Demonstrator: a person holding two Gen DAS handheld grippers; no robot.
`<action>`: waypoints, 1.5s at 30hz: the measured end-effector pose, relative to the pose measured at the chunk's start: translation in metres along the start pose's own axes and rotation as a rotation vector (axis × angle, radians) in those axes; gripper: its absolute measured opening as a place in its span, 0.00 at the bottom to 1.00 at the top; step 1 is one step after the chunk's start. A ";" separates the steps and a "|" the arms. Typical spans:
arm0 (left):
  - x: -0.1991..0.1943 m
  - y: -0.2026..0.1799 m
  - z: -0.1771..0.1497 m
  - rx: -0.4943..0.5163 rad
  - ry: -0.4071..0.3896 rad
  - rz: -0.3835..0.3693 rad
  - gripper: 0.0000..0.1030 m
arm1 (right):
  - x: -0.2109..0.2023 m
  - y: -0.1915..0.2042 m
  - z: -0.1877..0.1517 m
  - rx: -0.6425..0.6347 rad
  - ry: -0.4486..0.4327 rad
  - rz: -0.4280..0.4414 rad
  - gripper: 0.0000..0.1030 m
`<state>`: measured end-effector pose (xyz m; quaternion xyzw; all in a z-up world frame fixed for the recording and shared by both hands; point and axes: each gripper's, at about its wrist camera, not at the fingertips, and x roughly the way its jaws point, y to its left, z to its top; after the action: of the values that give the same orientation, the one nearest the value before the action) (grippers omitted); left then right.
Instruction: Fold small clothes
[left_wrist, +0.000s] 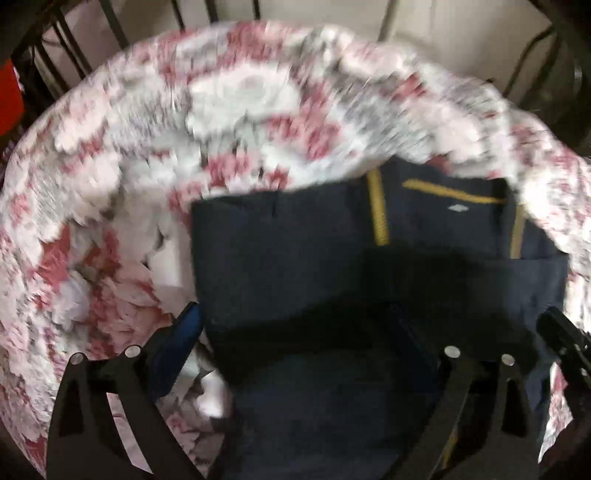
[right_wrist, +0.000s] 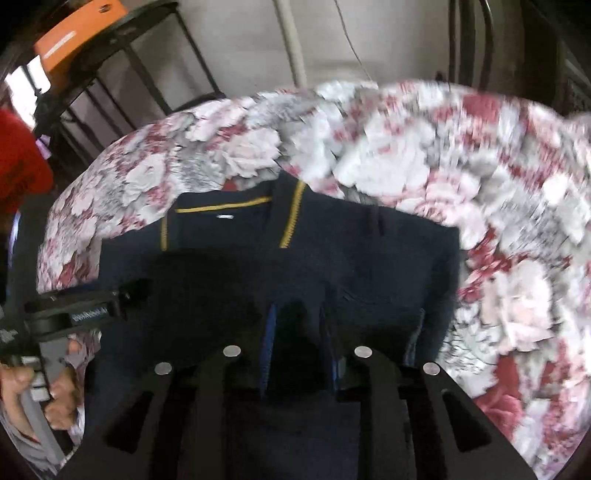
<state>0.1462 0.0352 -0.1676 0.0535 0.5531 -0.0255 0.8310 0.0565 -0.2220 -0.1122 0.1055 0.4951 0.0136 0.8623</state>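
Observation:
A navy shirt (left_wrist: 295, 251) with a yellow-trimmed collar (left_wrist: 378, 214) lies flat on a pink-and-white floral bedspread (left_wrist: 240, 92). My left gripper (left_wrist: 303, 332) stands over the shirt's near edge with its fingers far apart, open, and navy cloth fills the gap between them. In the right wrist view the shirt (right_wrist: 351, 266) spreads ahead, collar (right_wrist: 291, 218) at the far side. My right gripper (right_wrist: 301, 343) has its blue-edged pads close together on a fold of the shirt's near hem. Each gripper shows in the other's view: the right gripper (left_wrist: 565, 339) and the left gripper (right_wrist: 129, 291).
A person's hand (right_wrist: 22, 387) holds the left gripper's handle. Beyond the bed stand a black metal rack with an orange box (right_wrist: 77, 29), a red object (right_wrist: 18, 166) and dark metal bars (left_wrist: 74, 48) against a pale wall. Both views are motion-blurred.

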 end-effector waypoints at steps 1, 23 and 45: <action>-0.007 -0.002 -0.004 0.016 -0.018 0.007 0.92 | -0.002 0.004 -0.005 -0.011 0.018 -0.003 0.25; 0.004 -0.033 -0.118 0.332 0.225 0.098 0.96 | -0.009 0.028 -0.103 -0.108 0.352 -0.072 0.60; -0.090 -0.043 -0.210 0.176 0.154 0.085 0.95 | -0.132 0.032 -0.164 -0.005 0.145 -0.084 0.75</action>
<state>-0.0852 0.0153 -0.1679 0.1515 0.6080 -0.0345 0.7786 -0.1487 -0.1804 -0.0741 0.0812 0.5602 -0.0136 0.8243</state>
